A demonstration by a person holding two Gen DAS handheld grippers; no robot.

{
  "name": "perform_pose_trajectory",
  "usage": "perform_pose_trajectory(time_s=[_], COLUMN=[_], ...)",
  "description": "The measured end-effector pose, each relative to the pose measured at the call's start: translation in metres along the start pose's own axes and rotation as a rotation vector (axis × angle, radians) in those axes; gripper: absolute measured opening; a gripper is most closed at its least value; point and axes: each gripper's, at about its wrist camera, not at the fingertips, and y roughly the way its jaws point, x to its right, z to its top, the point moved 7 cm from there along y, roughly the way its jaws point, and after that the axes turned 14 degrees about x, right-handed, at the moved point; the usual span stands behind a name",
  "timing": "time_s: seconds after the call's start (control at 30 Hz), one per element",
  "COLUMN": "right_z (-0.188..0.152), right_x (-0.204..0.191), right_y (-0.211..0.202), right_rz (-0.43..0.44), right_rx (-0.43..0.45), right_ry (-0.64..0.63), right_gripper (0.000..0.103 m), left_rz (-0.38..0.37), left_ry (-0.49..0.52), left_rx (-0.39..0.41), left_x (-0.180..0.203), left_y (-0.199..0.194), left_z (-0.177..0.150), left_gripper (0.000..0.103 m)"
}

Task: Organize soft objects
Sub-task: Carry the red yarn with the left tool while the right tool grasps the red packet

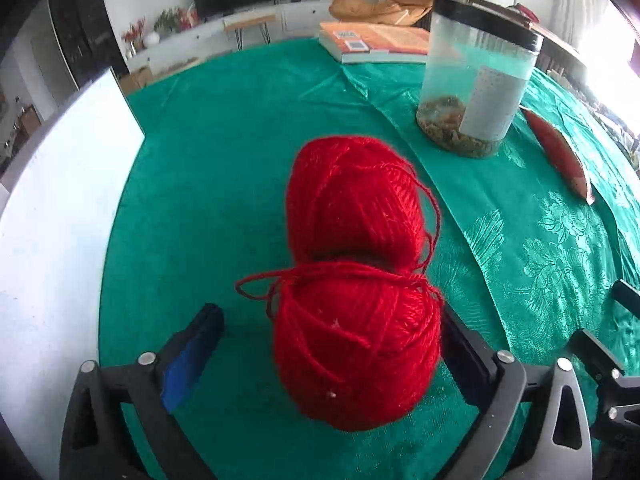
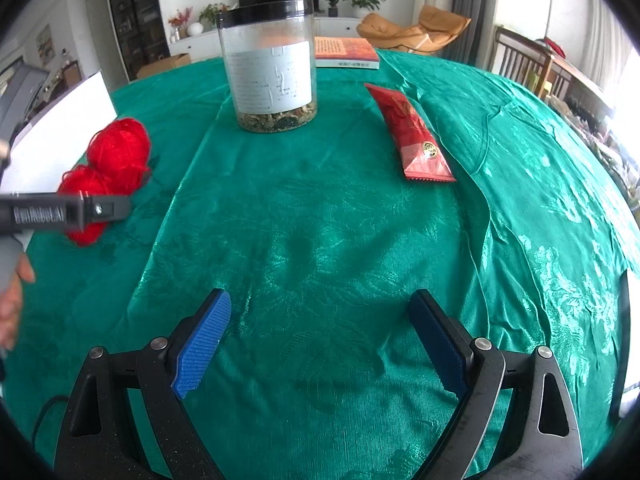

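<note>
Yarn: two red yarn balls (image 1: 356, 280) lie touching on the green tablecloth (image 1: 224, 152), near the table's left edge beside a white board (image 1: 60, 220).
Left gripper (image 1: 332, 344): fingers apart around the nearer ball; right pad seems to touch it, left pad clear.
Right gripper (image 2: 320, 336): spread wide, holding nothing, over bare cloth.
Others: plastic jar (image 2: 272, 68), red packet (image 2: 412, 132), book (image 2: 346, 54) toward the far edge.
Progress: early, I judge; yarn not yet lifted, no destination visible.
</note>
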Motion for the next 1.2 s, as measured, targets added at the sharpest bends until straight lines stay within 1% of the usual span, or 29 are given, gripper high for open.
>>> perform_pose_trajectory(time_s=[0.03, 0.07, 0.1, 0.13, 0.6, 0.7, 0.77, 0.8, 0.83, 0.9, 0.93, 0.97, 1.03, 1.1, 1.13, 1.2], right_z=[0.0, 0.0, 0.0, 0.0, 0.001, 0.003, 0.005, 0.006, 0.008, 0.017, 0.026, 0.037, 0.063, 0.084, 0.089, 0.096], right_x=[0.0, 0.0, 0.0, 0.0, 0.002, 0.005, 0.012, 0.02, 0.033, 0.065, 0.078, 0.088, 0.094, 0.087, 0.082, 0.073], right_y=[0.0, 0.0, 0.0, 0.0, 0.0, -0.002, -0.006, -0.009, -0.013, -0.02, -0.021, -0.016, 0.003, 0.039, 0.056, 0.083], right_rz=[0.0, 0.0, 0.0, 0.0, 0.011, 0.033, 0.072, 0.082, 0.062, -0.005, -0.039, -0.064, -0.081, -0.075, -0.068, -0.057], right_rx=[0.0, 0.0, 0.0, 0.0, 0.003, 0.013, 0.036, 0.057, 0.083, 0.163, 0.19, 0.199, 0.168, 0.068, 0.02, -0.032], right_ry=[0.0, 0.0, 0.0, 0.0, 0.007, 0.033, 0.098, 0.159, 0.235, 0.373, 0.404, 0.408, 0.333, 0.206, 0.155, 0.076], right_gripper=[0.093, 0.093, 0.093, 0.093, 0.093, 0.093, 0.091, 0.091, 0.091, 0.091, 0.091, 0.092, 0.092, 0.091, 0.089, 0.089], left_rz=[-0.01, -0.026, -0.004, 0.001, 0.008, 0.008, 0.008, 0.007, 0.008, 0.007, 0.008, 0.008, 0.008, 0.008, 0.008, 0.008], left_ry=[-0.014, -0.053, -0.072, -0.085, -0.082, -0.082, -0.082, -0.082, -0.082, -0.083, -0.083, -0.083, -0.083, -0.083, -0.083, -0.079], left_rx=[0.009, 0.011, 0.045, 0.06, 0.06, 0.06, 0.06, 0.061, 0.061, 0.061, 0.061, 0.061, 0.061, 0.061, 0.061, 0.057], left_x=[-0.002, -0.006, -0.011, -0.013, -0.015, -0.015, -0.015, -0.015, -0.015, -0.015, -0.015, -0.015, -0.015, -0.015, -0.015, -0.015], left_y=[0.001, 0.003, 0.003, 0.003, 0.002, 0.002, 0.002, 0.002, 0.002, 0.002, 0.002, 0.002, 0.0, 0.0, 0.0, -0.001], left_z=[-0.001, -0.002, -0.002, -0.002, -0.001, -0.001, -0.001, -0.001, -0.001, -0.001, -0.001, -0.001, -0.001, -0.001, -0.001, -0.001], left_gripper=[0.103, 0.103, 0.103, 0.103, 0.103, 0.103, 0.103, 0.103, 0.103, 0.103, 0.103, 0.103, 0.103, 0.103, 0.103, 0.103])
